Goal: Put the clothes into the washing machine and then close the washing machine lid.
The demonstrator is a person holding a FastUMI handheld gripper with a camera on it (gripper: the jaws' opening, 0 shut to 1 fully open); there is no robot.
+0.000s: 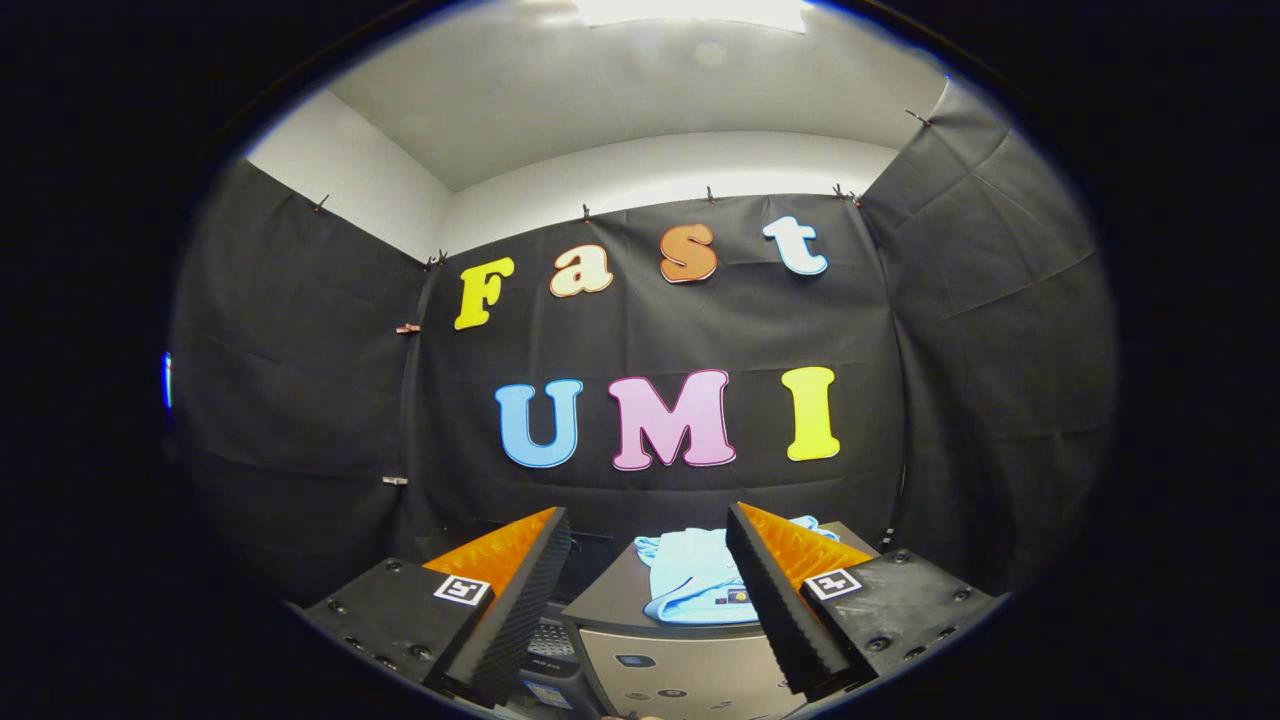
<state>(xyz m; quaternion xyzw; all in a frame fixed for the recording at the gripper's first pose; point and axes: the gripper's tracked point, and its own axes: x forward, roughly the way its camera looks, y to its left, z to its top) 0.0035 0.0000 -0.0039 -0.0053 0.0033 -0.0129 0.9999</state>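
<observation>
Ahead of the fingers, toward 12 o'clock: one garment (695, 585), pale blue, lying crumpled and flat on the closed lid (612, 600) of the washer (680, 670). Garment covers the middle and far part of the lid; a small dark patch shows on its near hem, too small to make out. Lid: dark grey, flat, shut. Washer front: light grey panel below the lid, with several small round marks, not legible. At 7 o'clock of the washer, low between it and the left finger: a dark item (545, 660) with a ridged or grilled face, identity unclear. Gripper (648, 545): fingers spread wide, holding nothing, raised above and short of the washer. Left finger at 10 o'clock of the garment, clear of it; right finger crosses in front of the garment's right part, and whether it touches the cloth cannot be told. Each finger carries a ribbed inner face and a small square black-and-white marker on its mount. Beyond the washer, at 12 o'clock: black cloth wall (300, 400), clipped along its top edge, running round both sides. Above the cloth: white wall and ceiling, one bright ceiling light (690, 12).
</observation>
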